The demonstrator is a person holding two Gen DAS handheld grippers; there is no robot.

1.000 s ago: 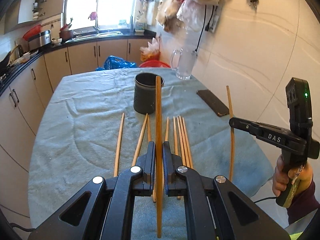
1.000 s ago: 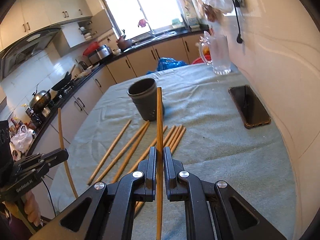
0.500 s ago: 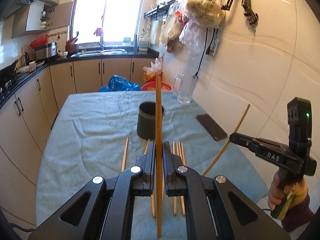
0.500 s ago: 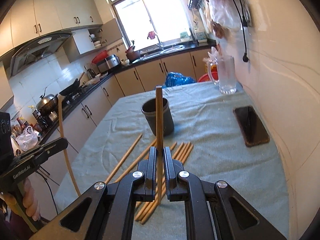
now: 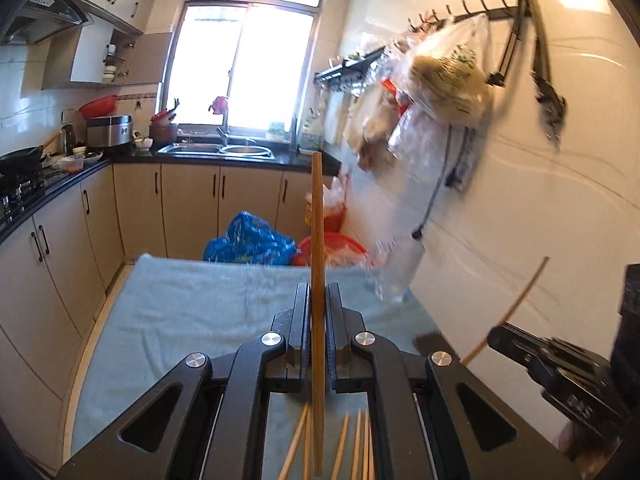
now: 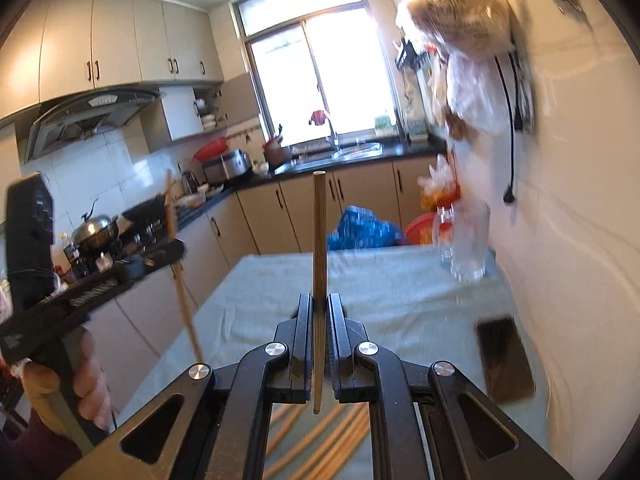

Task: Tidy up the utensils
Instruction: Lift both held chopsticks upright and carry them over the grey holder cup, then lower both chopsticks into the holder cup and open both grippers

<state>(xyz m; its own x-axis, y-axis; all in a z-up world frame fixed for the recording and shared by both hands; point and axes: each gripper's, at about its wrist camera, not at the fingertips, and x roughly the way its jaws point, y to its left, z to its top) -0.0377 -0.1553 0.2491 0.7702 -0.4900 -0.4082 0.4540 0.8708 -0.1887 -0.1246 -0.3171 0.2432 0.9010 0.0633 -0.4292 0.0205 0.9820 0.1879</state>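
Observation:
My left gripper (image 5: 318,304) is shut on a wooden chopstick (image 5: 317,264) that stands upright between its jaws. It also shows in the right wrist view (image 6: 176,248), holding its chopstick (image 6: 182,288) upright. My right gripper (image 6: 319,312) is shut on another wooden chopstick (image 6: 319,248), also upright. It shows at the right in the left wrist view (image 5: 496,334) with its chopstick (image 5: 516,300) slanting up. Both are raised above the table. Several loose chopsticks (image 5: 344,444) lie on the cloth below, also seen in the right wrist view (image 6: 316,436). The dark cup is hidden behind the grippers.
The table carries a blue-grey cloth (image 5: 192,300). A glass pitcher (image 6: 466,240) stands at the far right corner, and a black phone (image 6: 504,356) lies near the white wall. Bags hang from wall hooks (image 5: 444,80). Kitchen cabinets run along the left.
Both grippers have lifted and tilted upward with their chopsticks. The view has swung from the table top to the kitchen wall and window, and the cup has dropped out of sight.

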